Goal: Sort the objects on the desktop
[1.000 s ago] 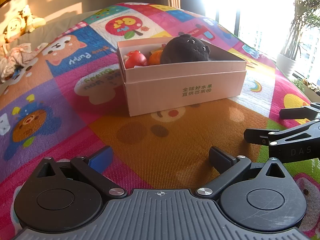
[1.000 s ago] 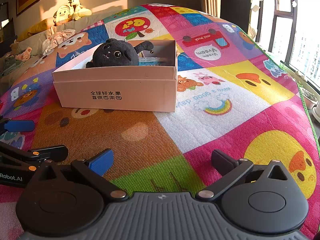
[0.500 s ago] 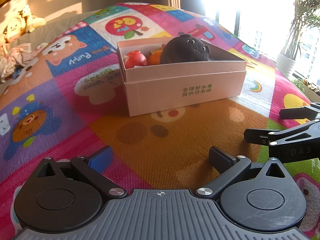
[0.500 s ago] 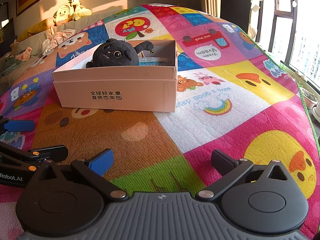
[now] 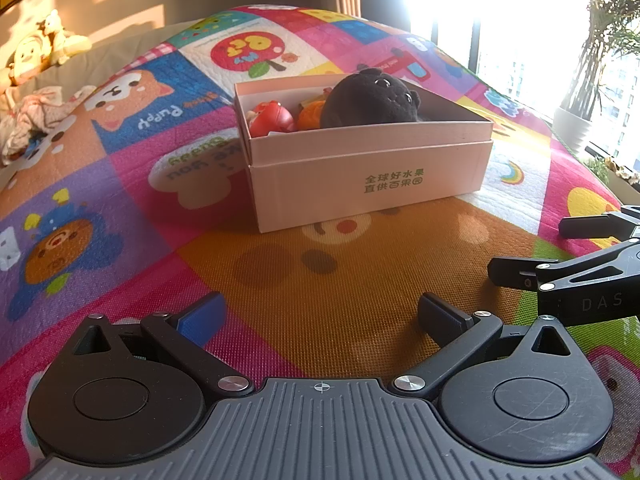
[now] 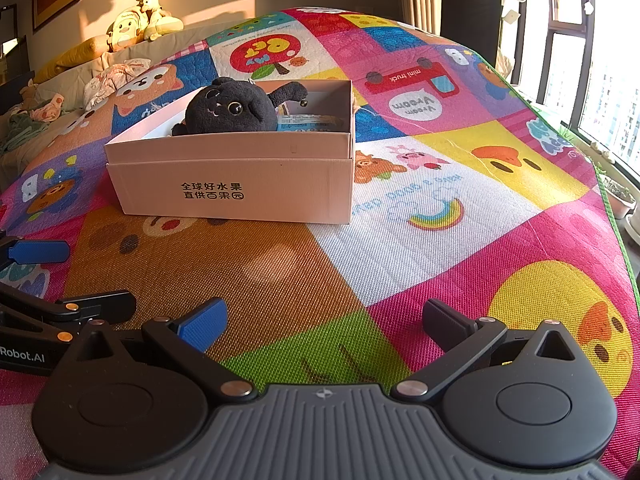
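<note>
My left tool (image 5: 320, 316) sat low over the play mat (image 5: 328, 304), fingers spread wide apart, nothing between them. My right tool (image 6: 324, 320) sat the same way: fingers wide, gripping nothing. In the left view the right tool (image 5: 560, 248) showed at the right edge, side by side with mine and a little apart; in the right view the left tool's fingers (image 6: 40, 250) came in from the left edge.

The pink cardboard box (image 5: 368, 168) stood on the mat ahead of both tools, well apart from them, open on top, with green lettering on its near wall. From the left I looked at a corner of it; from the right I looked at the long wall of the box (image 6: 232, 184) more squarely. Inside it, a black plush cat (image 6: 232, 108) rose above the rim, one paw up by the far right wall. A red toy (image 5: 272, 118) and an orange toy (image 5: 312, 116) lay beside the cat toward the box's left end. A pale blue printed packet (image 6: 304, 122) lay low at the right end; I could not read it.

Bare mat ran between the tools and the box's near edge. More open mat stretched right of the box to the green border (image 6: 616, 216) by the window. On the left, crumpled clothes (image 5: 36, 116) and a plush duck (image 6: 132, 26) lay at the far edge.
</note>
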`<state>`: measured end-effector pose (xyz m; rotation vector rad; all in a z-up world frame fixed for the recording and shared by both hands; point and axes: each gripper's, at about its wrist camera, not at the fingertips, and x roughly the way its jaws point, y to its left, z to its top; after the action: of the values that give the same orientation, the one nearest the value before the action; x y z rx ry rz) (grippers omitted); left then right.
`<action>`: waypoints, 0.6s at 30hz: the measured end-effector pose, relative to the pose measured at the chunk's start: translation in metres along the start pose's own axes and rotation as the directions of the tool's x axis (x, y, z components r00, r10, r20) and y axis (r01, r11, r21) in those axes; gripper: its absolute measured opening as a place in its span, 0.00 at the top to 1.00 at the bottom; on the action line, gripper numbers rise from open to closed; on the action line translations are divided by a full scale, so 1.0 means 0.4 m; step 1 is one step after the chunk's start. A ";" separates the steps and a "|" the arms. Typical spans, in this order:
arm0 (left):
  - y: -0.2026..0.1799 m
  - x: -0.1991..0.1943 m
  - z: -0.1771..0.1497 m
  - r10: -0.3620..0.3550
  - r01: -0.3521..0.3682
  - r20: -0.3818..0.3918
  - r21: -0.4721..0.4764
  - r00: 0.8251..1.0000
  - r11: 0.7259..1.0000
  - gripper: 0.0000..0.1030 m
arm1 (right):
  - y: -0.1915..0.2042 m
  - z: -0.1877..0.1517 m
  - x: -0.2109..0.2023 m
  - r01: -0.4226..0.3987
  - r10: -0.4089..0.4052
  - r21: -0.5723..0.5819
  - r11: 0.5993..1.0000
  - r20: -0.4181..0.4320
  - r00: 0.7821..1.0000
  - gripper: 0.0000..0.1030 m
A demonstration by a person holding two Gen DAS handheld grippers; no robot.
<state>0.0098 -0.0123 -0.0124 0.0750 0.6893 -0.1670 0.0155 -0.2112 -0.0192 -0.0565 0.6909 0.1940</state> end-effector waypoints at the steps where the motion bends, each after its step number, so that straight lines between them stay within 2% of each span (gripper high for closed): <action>1: -0.001 0.000 0.000 0.000 0.000 0.000 0.000 1.000 1.000 0.00 | 0.003 0.002 0.002 0.000 0.000 0.000 1.000 0.000 1.000 0.00; 18: 0.001 0.000 0.000 0.000 0.000 0.000 0.000 1.000 1.000 0.00 | 0.001 0.000 0.000 0.000 0.000 0.000 1.000 0.000 1.000 0.00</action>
<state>0.0097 -0.0119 -0.0125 0.0750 0.6893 -0.1670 0.0153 -0.2110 -0.0192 -0.0565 0.6908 0.1941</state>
